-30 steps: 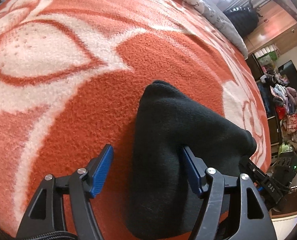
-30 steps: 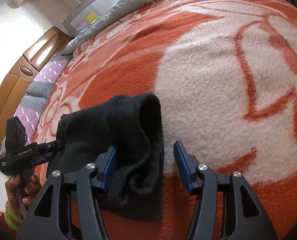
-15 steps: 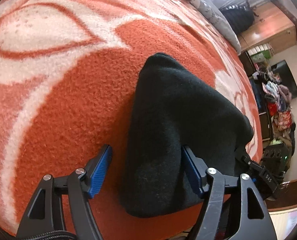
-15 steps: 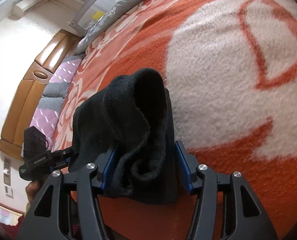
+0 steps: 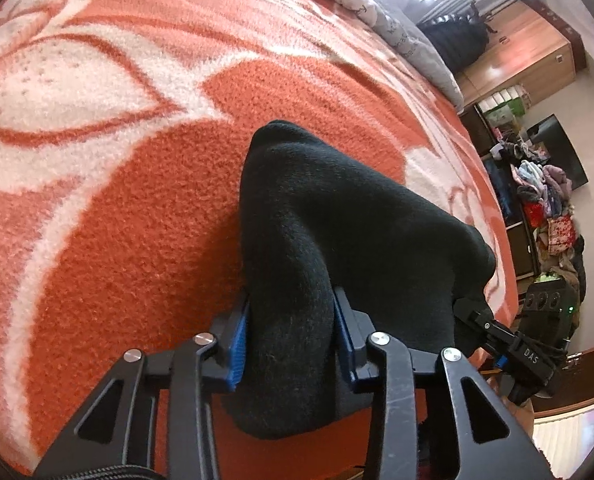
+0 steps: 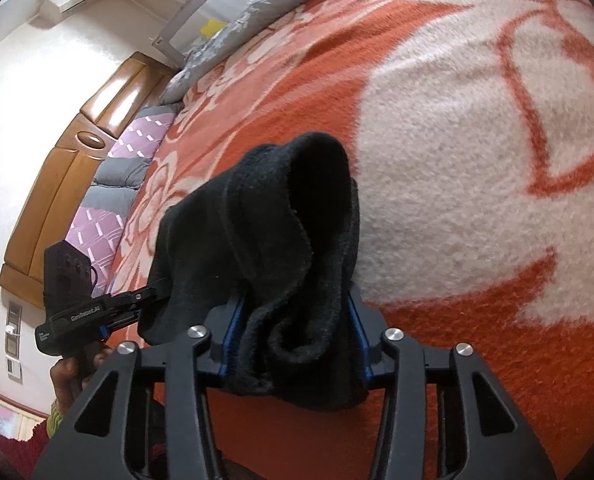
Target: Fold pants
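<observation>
The black pants (image 5: 337, 232) are folded into a thick bundle near the front edge of the bed. My left gripper (image 5: 293, 320) is shut on one end of the bundle. My right gripper (image 6: 295, 320) is shut on the other end, where the layered edges of the pants (image 6: 281, 232) bunch up between the blue pads. The bundle is held up off the orange and white blanket (image 5: 117, 200). The right gripper also shows at the lower right of the left wrist view (image 5: 509, 344), and the left gripper at the left of the right wrist view (image 6: 97, 312).
The blanket (image 6: 477, 160) covers the bed. Grey patterned pillows (image 5: 397, 24) lie along its far edge. A wooden headboard (image 6: 69, 160) and purple-grey cushions (image 6: 109, 200) are at the left. A cluttered shelf (image 5: 545, 208) and wardrobe (image 5: 529, 52) stand beyond the bed.
Both grippers have closed from open onto the ends of the pants bundle, and the bundle has risen off the blanket.
</observation>
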The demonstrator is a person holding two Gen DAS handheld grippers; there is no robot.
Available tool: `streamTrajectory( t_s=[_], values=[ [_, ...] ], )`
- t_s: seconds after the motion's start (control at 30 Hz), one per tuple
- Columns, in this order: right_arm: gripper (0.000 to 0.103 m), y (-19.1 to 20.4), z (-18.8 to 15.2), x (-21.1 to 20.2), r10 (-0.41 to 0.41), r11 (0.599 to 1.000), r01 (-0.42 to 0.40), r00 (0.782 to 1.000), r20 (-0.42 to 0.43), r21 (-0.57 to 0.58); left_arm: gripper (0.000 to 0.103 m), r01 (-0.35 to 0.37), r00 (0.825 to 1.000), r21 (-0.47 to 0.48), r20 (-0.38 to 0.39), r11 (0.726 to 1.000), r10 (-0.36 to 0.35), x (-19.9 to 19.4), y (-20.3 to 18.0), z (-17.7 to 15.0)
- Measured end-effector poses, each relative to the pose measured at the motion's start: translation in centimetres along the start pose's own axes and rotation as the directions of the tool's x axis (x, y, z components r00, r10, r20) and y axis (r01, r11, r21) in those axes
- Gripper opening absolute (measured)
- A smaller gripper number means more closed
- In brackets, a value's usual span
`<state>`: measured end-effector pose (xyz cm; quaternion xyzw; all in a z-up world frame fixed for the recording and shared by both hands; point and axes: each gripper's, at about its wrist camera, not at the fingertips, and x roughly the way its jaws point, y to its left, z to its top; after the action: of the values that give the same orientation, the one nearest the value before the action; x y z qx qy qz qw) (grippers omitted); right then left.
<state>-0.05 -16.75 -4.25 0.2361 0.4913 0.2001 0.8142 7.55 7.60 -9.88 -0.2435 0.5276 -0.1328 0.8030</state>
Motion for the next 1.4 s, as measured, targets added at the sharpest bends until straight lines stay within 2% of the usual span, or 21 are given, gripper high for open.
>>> streamTrajectory(
  t_s=[0.17,0.2,0.4,0.83,1.13,1.4],
  values=[
    [0.045,1.5,1.1,-0.3,0.007,1.0,-0.007,1.0,0.005,-0.024,0.034,0.019,0.999,0.007,0.051,1.0,-0.019,-2.1,-0.6,0.5],
    [0.045,1.8,1.4,-0.2,0.013,1.0,-0.012,1.0,0.005,-0.029,0.029,0.016,0.998,0.013,0.061,1.0,-0.017,-2.5,-0.7,0.6],
    [0.044,3.6,3.5,1.6,0.051,0.996,-0.051,0.999,-0.003,-0.069,0.026,-0.059,0.992,0.048,0.116,0.997,0.053,-4.7,-0.8,1.8],
    [0.044,9.3,7.3,6.4,0.13,0.974,-0.133,0.991,-0.03,-0.185,0.026,-0.097,0.967,-0.044,0.233,0.994,0.105,-8.8,3.7,5.2],
    [0.043,11.6,9.7,11.9,0.128,0.961,-0.144,0.988,-0.081,-0.237,0.026,-0.135,0.956,-0.121,0.244,0.983,0.161,-8.6,8.3,8.1],
    [0.044,11.1,9.9,14.7,0.069,0.966,-0.097,0.99,-0.124,-0.238,0.026,-0.147,0.962,-0.173,0.203,0.974,0.181,-6.5,11.2,7.3]
  ],
)
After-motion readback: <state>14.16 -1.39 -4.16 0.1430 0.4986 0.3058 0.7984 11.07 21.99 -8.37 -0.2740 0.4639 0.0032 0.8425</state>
